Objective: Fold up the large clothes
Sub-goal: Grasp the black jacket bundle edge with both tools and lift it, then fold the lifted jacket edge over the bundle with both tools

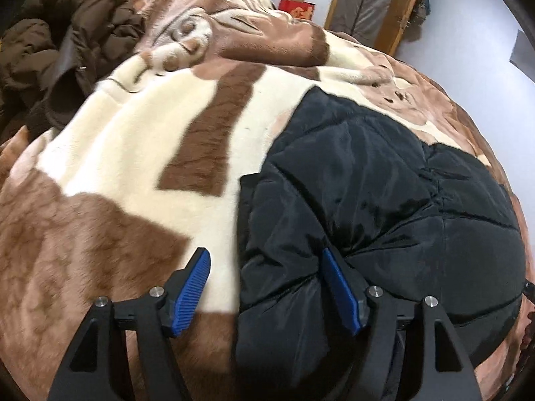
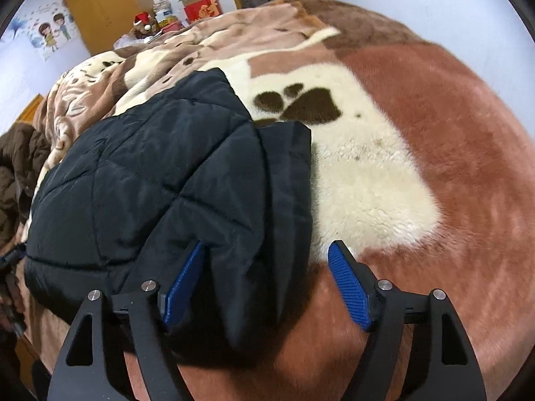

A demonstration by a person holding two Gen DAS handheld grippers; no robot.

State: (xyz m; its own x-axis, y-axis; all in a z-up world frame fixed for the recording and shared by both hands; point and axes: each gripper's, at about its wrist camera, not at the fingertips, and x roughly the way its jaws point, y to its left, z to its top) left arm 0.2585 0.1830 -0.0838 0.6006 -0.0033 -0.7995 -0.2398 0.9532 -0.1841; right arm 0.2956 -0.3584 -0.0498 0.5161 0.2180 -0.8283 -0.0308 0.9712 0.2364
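Item: black puffer jacket (image 1: 384, 183), quilted, lying on blanket (image 1: 117, 153) on bed, partly folded. L gripper (image 1: 267, 287): fingers wide, jacket's edge between them, not pinched. R gripper (image 2: 267, 284): fingers wide over opposite edge, holding nothing. Judgement: pinch both edges deep, through all layers; lift evenly so fold stays square. Brown coat (image 1: 67, 33) lies apart.
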